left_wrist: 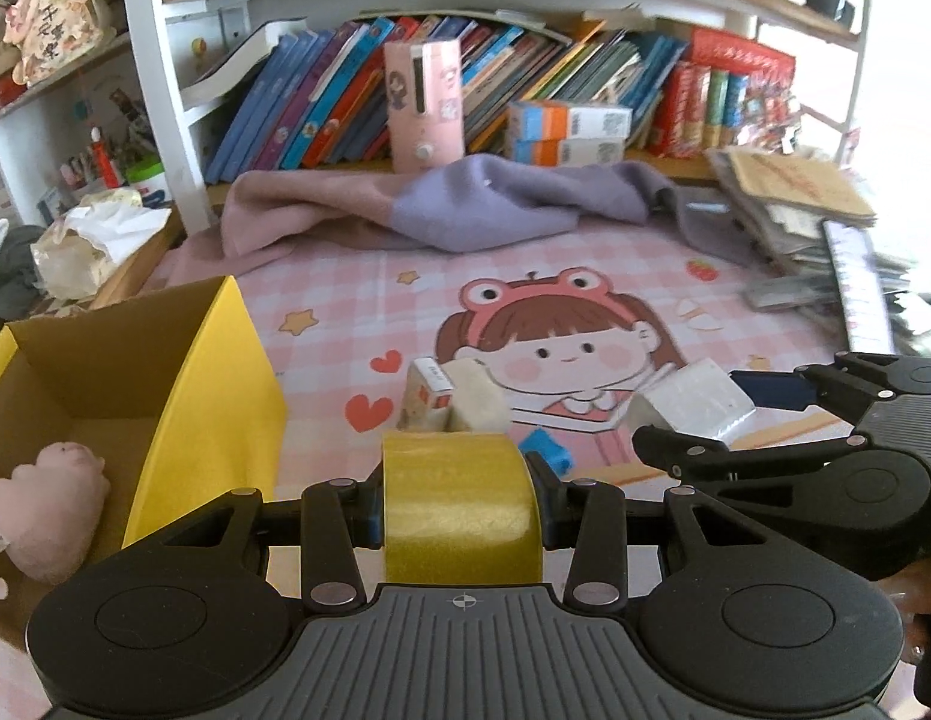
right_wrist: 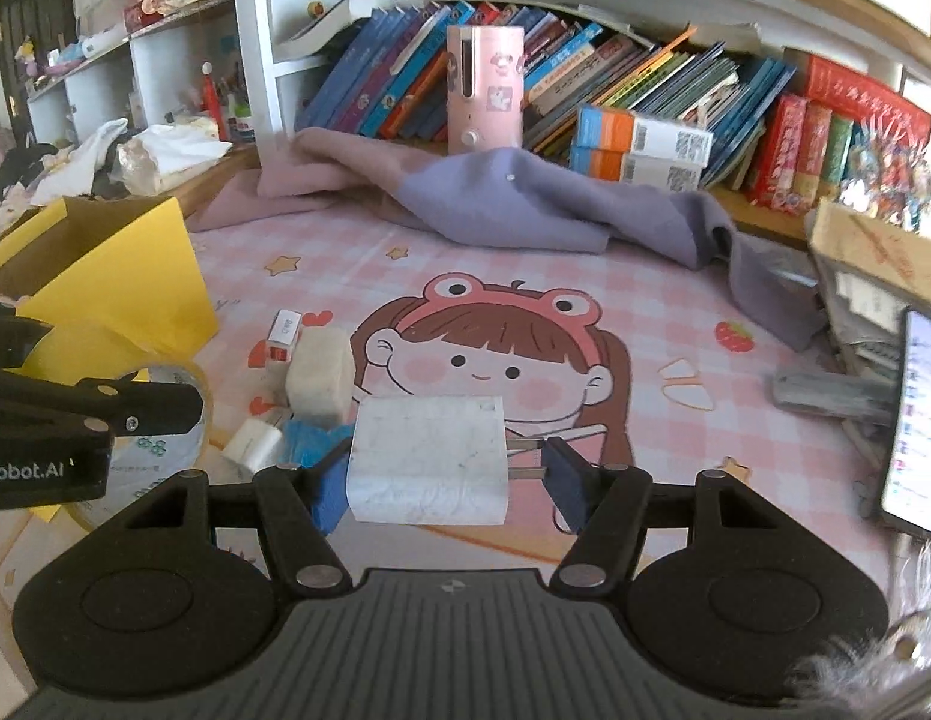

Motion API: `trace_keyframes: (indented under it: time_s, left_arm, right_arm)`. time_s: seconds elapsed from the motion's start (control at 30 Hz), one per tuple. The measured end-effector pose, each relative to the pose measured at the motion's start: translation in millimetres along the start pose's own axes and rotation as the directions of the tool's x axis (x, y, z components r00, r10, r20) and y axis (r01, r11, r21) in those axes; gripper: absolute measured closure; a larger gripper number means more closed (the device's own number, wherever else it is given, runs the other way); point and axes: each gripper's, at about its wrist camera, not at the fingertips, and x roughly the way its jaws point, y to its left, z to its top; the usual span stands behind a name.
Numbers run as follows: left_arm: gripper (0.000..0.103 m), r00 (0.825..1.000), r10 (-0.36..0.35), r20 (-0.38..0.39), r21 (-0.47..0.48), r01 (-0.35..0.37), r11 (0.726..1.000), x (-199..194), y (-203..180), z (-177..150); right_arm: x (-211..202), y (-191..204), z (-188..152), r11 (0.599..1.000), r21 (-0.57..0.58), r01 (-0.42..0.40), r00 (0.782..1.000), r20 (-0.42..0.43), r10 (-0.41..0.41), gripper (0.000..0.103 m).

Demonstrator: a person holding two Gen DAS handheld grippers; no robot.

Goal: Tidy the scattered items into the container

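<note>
My left gripper (left_wrist: 459,501) is shut on a roll of yellow tape (left_wrist: 459,510), held off the mat just right of the open yellow cardboard box (left_wrist: 207,396). A pink plush toy (left_wrist: 51,498) lies inside the box. My right gripper (right_wrist: 441,480) is shut on a white charger plug (right_wrist: 429,459), whose prongs point right. The left wrist view shows that plug (left_wrist: 693,399) to the right of the tape. On the mat lie a small red-and-white box (right_wrist: 283,333), a beige block (right_wrist: 320,378), a small white cylinder (right_wrist: 252,444) and a blue item (right_wrist: 306,441).
A pink and purple blanket (right_wrist: 495,198) is bunched at the back of the cartoon mat (right_wrist: 585,276). Behind it stand a shelf of books (right_wrist: 615,72) and a pink device (right_wrist: 484,90). A phone (right_wrist: 915,420) and a pile of papers (right_wrist: 873,276) crowd the right edge.
</note>
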Motion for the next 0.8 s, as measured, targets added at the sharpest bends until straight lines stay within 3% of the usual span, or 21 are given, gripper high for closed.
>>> trace_keyframes:
  time_s: [0.43, 0.8]
  left_arm:
    - [0.062, 0.986, -0.143, 0.090, 0.020, 0.142, 0.990, -75, 25, -32]
    - [0.062, 0.969, -0.205, 0.137, 0.072, 0.196, 0.978, -124, 53, -78]
  right_arm:
    - [-79, 39, -22, 0.999, 0.037, 0.034, 0.999, 0.006, -0.034, 0.040]
    - [-123, 95, -44, 0.993, 0.060, 0.098, 0.994, 0.044, -0.101, 0.040]
